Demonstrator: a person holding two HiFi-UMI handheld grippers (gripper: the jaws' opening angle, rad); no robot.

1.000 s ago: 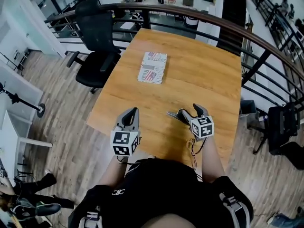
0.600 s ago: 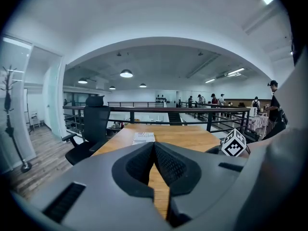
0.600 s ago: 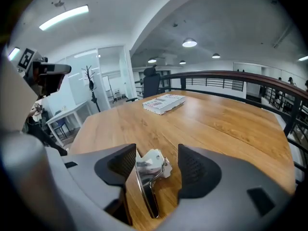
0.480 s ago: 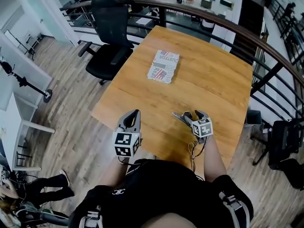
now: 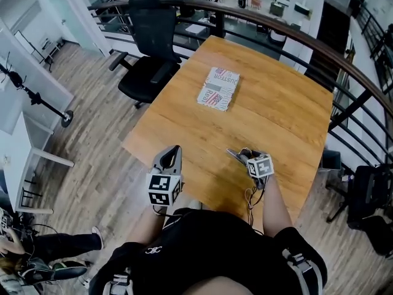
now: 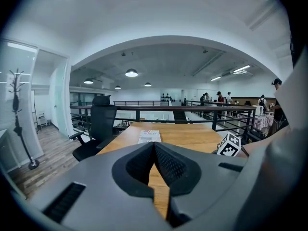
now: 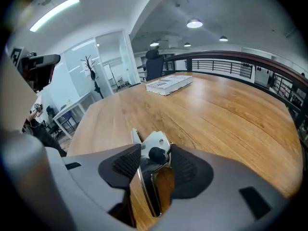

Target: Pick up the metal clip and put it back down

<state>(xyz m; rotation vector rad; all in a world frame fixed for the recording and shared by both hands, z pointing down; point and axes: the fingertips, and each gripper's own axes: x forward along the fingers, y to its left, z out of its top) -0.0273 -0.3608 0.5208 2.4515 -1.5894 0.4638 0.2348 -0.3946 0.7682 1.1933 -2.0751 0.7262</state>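
Observation:
The metal clip [image 5: 236, 155] is a shiny spring clip with a black pivot knob. It sits between the jaws of my right gripper [image 5: 244, 155], low over the near part of the wooden table [image 5: 276, 115]. In the right gripper view the clip [image 7: 153, 140] stands upright between the ribbed pads, which press on its two sides; my right gripper [image 7: 155, 151] has just been closing and is shut on it. My left gripper [image 5: 175, 150] hovers at the table's near left edge. Its pads [image 6: 166, 163] meet at the tip and hold nothing.
A book with a printed cover [image 5: 218, 88] lies flat further up the table. A black office chair [image 5: 150, 72] stands off the table's left side. A dark railing [image 5: 319, 48] curves behind and to the right. Wooden floor lies below on the left.
My right gripper has sunk toward the tabletop with the clip in it and tipped further down. The left gripper has hardly shifted.

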